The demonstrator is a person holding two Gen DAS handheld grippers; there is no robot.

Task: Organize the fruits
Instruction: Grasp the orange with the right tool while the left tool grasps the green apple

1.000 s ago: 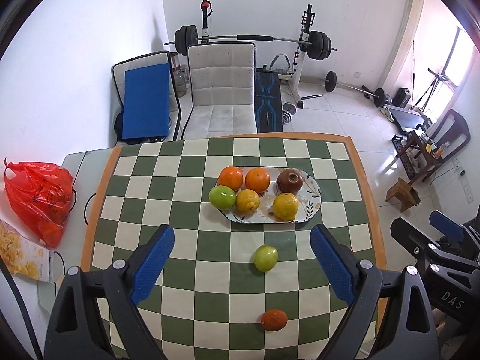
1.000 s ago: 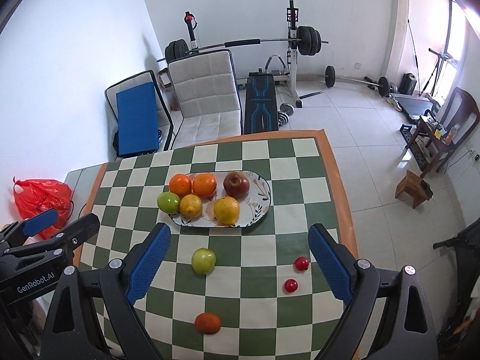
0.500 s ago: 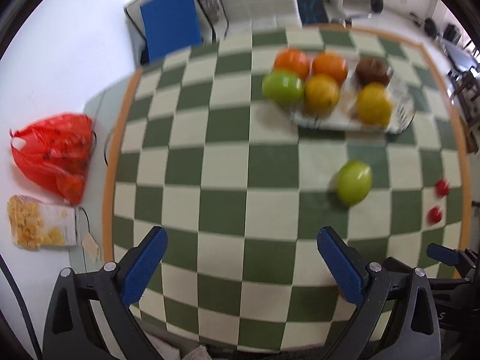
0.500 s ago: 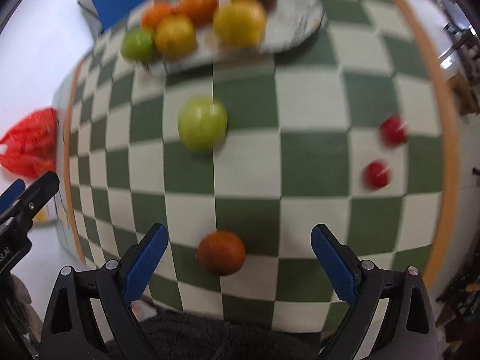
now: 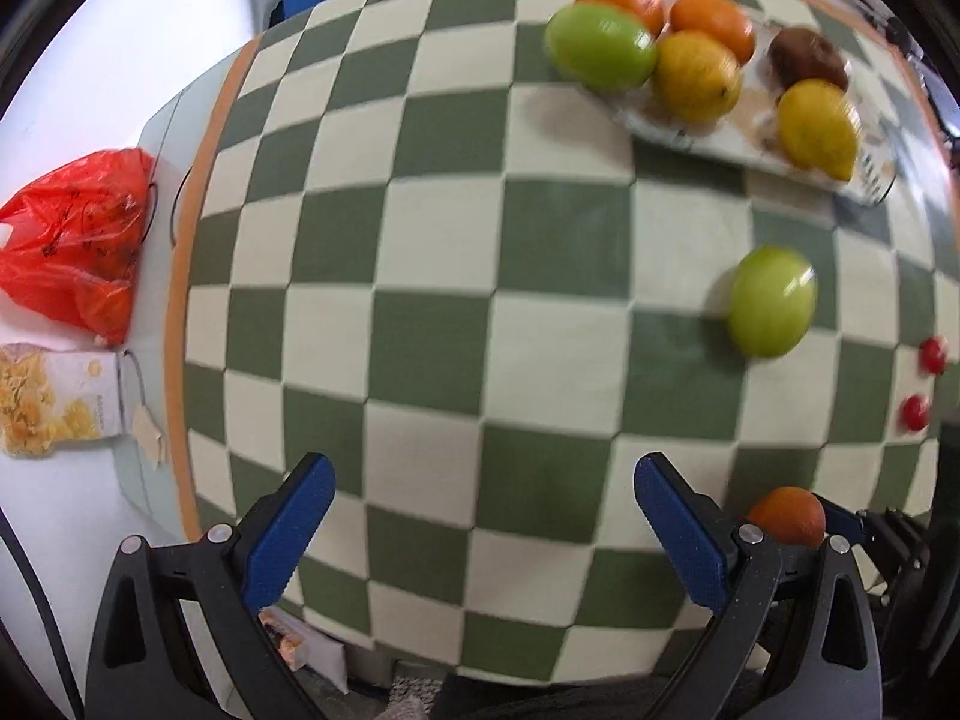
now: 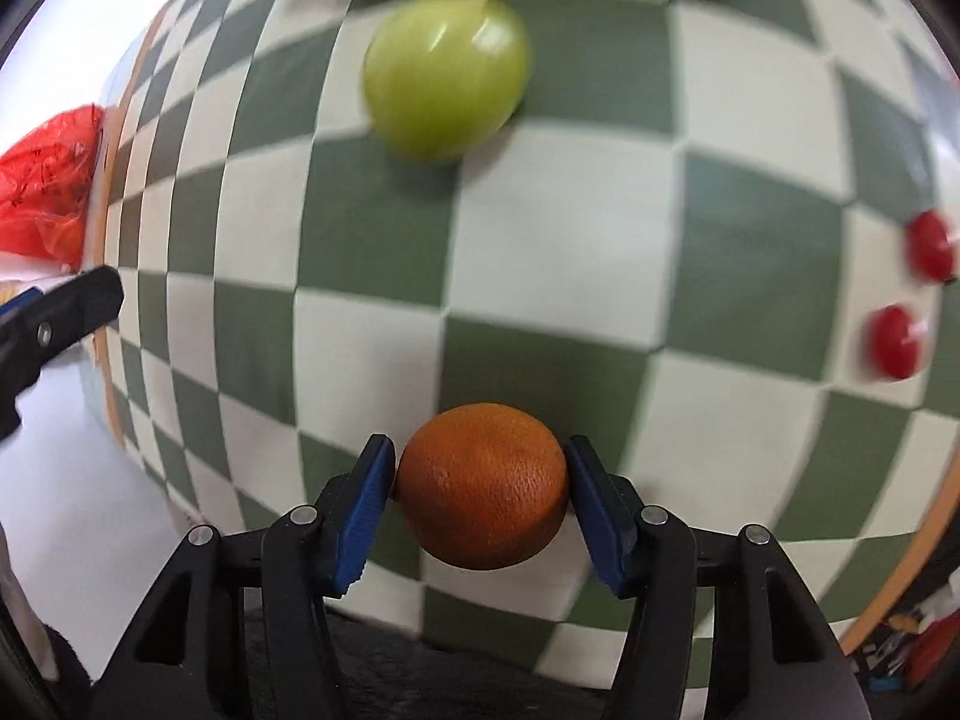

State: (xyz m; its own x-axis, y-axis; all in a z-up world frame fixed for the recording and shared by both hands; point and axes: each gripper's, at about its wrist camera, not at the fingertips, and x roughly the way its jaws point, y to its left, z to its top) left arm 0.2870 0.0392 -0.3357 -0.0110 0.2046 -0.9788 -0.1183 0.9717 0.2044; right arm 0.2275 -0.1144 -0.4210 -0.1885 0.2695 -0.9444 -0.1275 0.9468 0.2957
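A dark orange (image 6: 483, 486) sits near the front edge of the checkered table, and my right gripper (image 6: 480, 456) is shut on it, blue pads pressing both sides. The same orange (image 5: 786, 516) shows at the lower right of the left wrist view. My left gripper (image 5: 483, 471) hangs open over bare squares with nothing between its fingers. A loose green apple (image 5: 771, 309) (image 6: 447, 75) lies mid-table. Behind it a patterned plate (image 5: 720, 147) holds another green apple (image 5: 600, 45), oranges, yellow fruits and a brown one. Two small red fruits (image 6: 894, 342) lie at the right.
A red plastic bag (image 5: 72, 240) and a snack packet (image 5: 54, 402) lie on the white surface left of the table. The table's orange rim (image 5: 180, 312) runs along its left side. Part of the left gripper's body (image 6: 54, 312) shows at the left of the right wrist view.
Both grippers dropped from a high view to just above the table. The right gripper moved in on the dark orange and closed on it. The left gripper stayed open.
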